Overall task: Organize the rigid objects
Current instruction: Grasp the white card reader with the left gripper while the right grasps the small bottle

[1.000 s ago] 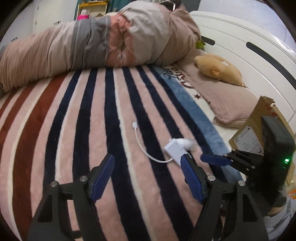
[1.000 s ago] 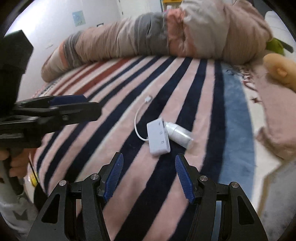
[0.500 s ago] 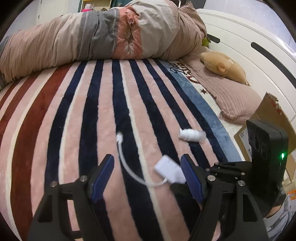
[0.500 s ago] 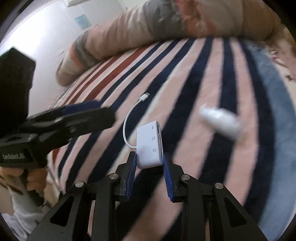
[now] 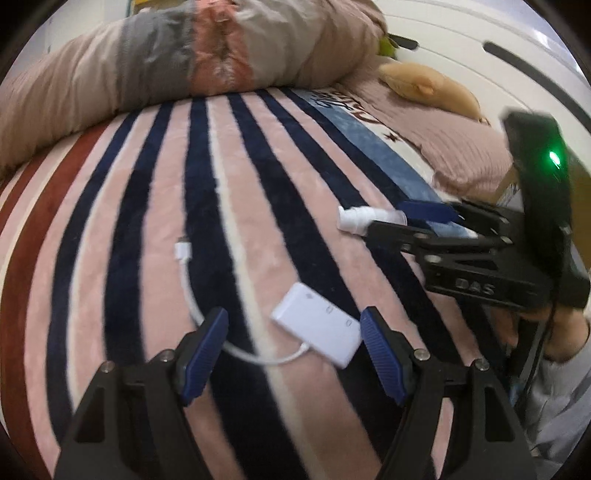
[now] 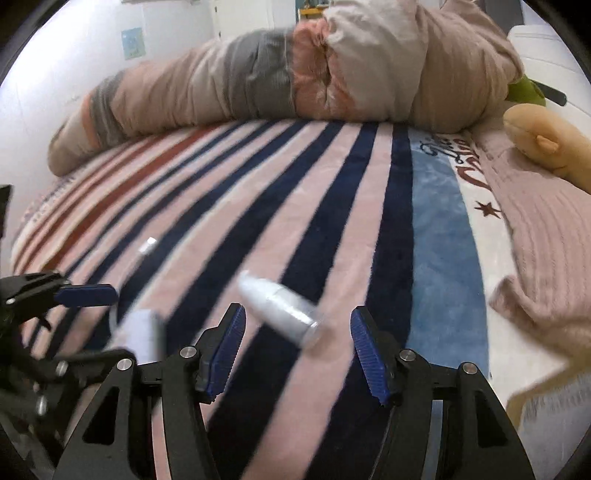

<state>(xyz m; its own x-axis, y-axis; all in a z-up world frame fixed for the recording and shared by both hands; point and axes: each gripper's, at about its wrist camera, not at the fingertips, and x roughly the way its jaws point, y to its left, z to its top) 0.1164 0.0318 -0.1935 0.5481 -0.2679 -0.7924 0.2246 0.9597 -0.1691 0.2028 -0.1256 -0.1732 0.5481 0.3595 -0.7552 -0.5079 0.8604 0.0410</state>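
Observation:
A white adapter hub (image 5: 317, 329) with a thin white cable (image 5: 184, 273) lies on the striped blanket (image 5: 147, 229). My left gripper (image 5: 293, 350) is open, its blue pads on either side of the hub, not touching. A small white spray bottle (image 5: 364, 218) lies on its side farther right. In the right wrist view the bottle (image 6: 277, 306) lies blurred between the open pads of my right gripper (image 6: 295, 350). The hub (image 6: 142, 334) shows blurred at lower left, by the left gripper's fingers (image 6: 86, 295). The right gripper (image 5: 424, 221) also shows in the left wrist view, around the bottle's base.
A rolled duvet (image 5: 192, 62) lies across the far side of the bed. A tan plush toy (image 5: 428, 83) rests on a pink pillow (image 5: 472, 158) at right, by the white headboard (image 5: 480, 33). A cardboard box edge (image 5: 509, 184) stands behind the right gripper.
My right gripper let go of the hub, opened and moved right to the bottle. The hub now lies between my left gripper's open pads.

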